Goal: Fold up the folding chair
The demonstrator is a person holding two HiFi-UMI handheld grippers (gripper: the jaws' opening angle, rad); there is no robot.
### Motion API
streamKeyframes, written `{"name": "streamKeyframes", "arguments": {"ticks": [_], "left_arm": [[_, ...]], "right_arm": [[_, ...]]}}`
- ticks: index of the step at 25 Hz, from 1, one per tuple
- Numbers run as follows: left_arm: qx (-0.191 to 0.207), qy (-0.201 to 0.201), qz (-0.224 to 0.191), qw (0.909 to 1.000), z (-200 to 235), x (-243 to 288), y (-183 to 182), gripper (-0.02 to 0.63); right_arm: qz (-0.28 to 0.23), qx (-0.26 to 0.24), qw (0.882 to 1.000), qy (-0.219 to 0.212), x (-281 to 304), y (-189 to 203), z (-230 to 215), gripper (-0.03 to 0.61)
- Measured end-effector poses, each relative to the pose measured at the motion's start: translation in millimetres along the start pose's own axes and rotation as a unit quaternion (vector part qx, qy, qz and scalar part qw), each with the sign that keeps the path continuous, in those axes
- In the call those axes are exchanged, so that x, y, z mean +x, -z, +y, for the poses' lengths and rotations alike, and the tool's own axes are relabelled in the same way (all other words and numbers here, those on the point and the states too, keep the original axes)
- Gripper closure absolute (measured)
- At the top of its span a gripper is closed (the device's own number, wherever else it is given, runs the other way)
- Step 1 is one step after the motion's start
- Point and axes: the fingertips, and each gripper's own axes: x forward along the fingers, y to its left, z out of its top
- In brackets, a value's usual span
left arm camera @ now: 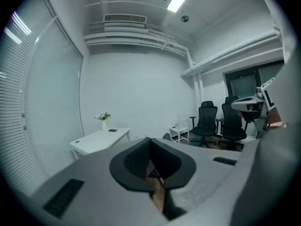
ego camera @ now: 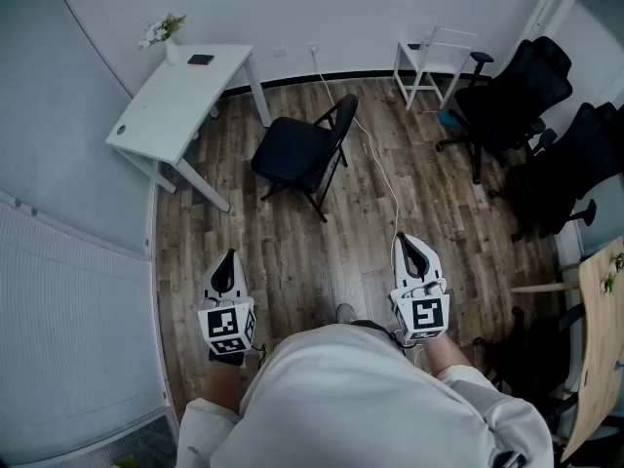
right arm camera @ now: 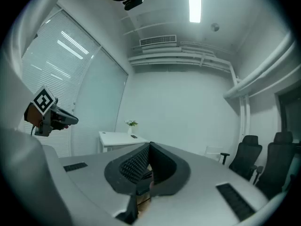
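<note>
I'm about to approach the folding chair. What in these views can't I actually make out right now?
- Head view: the folding chair hinges and underside are hidden beneath its own seat.
- Both gripper views: the chair sits almost wholly behind the shut left tool and the shut right tool.
- Head view: the dark item on the white desk is too small to identify.
- Head view: the wooden tabletop is cut off by the right edge.

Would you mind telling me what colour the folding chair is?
The folding chair is black; the head view shows it best.
</note>
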Motion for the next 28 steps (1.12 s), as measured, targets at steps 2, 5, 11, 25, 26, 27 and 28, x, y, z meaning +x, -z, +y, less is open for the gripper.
{"name": "streamKeyframes", "arguments": {"ticks": [2,5,11,25,26,27,28], "left_arm": [[-0.001,0.0,0.002,1.0,2,1,2,0.606],[-0.001,0.0,0.004,1.0,3,2,4,0.606],[-0.003,0.001,0.002,1.0,0,4,5,0.606],[-0.024,-0.012,0.0,0.9996,-9,14,2,0.225],[-0.027,-0.019,-0.001,0.9995,-10,16,1,0.225],[-0.03,-0.027,-0.001,0.9992,-10,17,0,0.225],[-0.032,-0.035,0.001,0.9989,-12,18,0,0.225]], "right_arm": [[0.001,0.001,1.0,-0.002,1,1,2,0.563],[0.003,0.001,1.0,-0.003,2,4,4,0.563],[0.004,0.002,1.0,0.0,0,7,2,0.563],[-0.008,0.018,1.0,-0.01,-3,18,-36,0.196],[-0.006,0.018,1.0,-0.015,-1,20,-40,0.196],[-0.003,0.018,1.0,-0.021,1,23,-43,0.197],[0.0,0.016,0.999,-0.028,2,25,-47,0.198]]}}
